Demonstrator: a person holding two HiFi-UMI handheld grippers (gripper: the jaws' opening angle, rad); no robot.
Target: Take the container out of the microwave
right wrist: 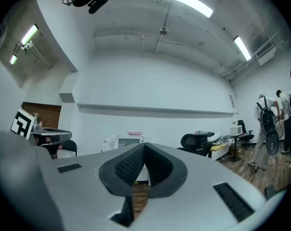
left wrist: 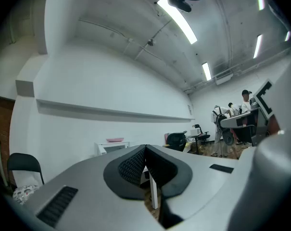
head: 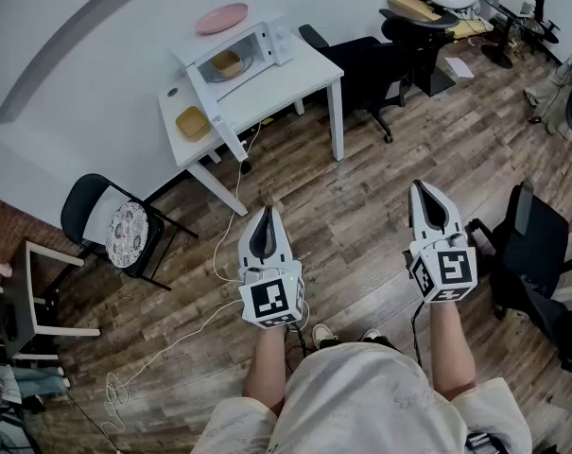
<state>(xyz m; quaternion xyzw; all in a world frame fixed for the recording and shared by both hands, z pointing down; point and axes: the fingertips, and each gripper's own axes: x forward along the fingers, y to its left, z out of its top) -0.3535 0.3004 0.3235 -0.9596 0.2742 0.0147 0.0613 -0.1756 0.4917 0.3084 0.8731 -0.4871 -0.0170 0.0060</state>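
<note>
The container (head: 227, 62) is a shallow tan dish sitting inside the microwave (head: 267, 41), whose door appears to be swung open toward the room. It is small in the head view, and whether anything lies in it cannot be told. By its look it is probably light and stiff, with a smooth rim that could slip between pads. The side of the rim facing the opening seems the best place to pinch, with the dish kept level as it comes out over the sill.

The microwave stands along the back edge of a white table (head: 295, 74), against the wall, with a pink plate (head: 221, 17) resting on its roof. A second tan dish (head: 193, 123) lies near the table's left end, apart from the microwave — easy to mistake for the target, though it is already outside.

Both grippers are well away from the table, held level over the wood floor in front of the person. The left gripper (head: 265, 218) has its jaws pressed together with nothing between them, and the right gripper (head: 422, 193) is likewise closed and empty. Either must part its jaws before it reaches the rim — and the approach has not yet begun.
</note>
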